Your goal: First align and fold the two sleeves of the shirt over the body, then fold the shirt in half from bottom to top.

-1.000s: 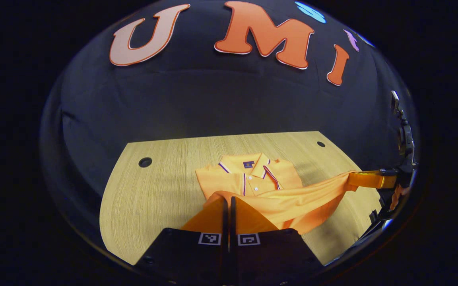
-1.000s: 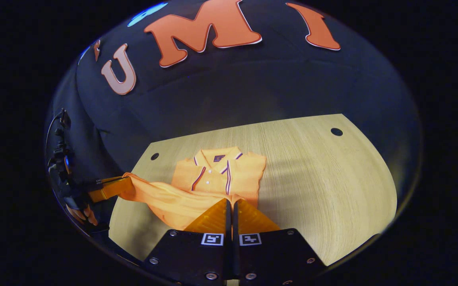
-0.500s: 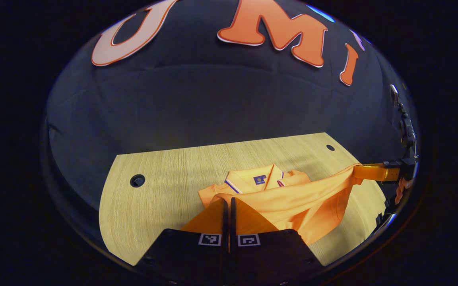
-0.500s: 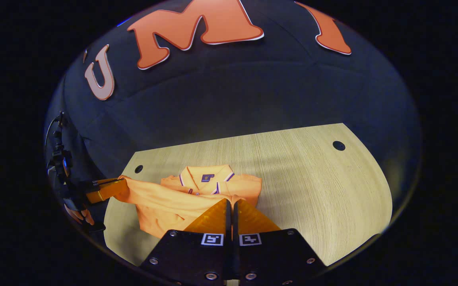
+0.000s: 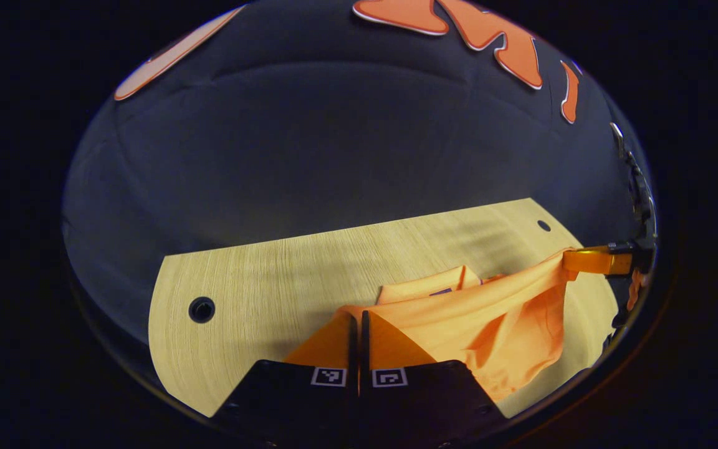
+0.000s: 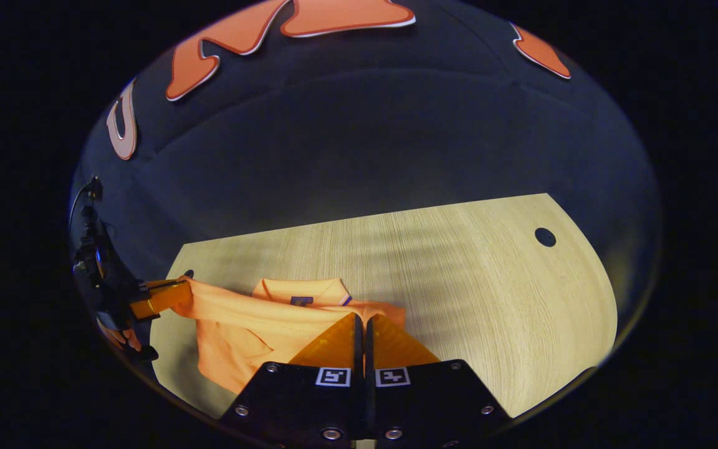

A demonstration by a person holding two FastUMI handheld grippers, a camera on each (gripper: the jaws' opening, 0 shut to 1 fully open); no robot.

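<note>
Over the wooden table [image 5: 259,287], orange polo shirt [image 5: 459,312] hem carried farther up than a second ago, now hiding most of the collar [image 6: 301,290]; left gripper [image 5: 357,318] and right gripper [image 6: 361,318] both clamped on hem.

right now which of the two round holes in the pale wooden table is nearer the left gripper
The dark round hole on the left in the left gripper view: larger and lower. The other hole is small, by the table's far edge.

The shirt's [image 5: 459,312] lifted hem now covers most of its collar [image 6: 301,291].
</note>
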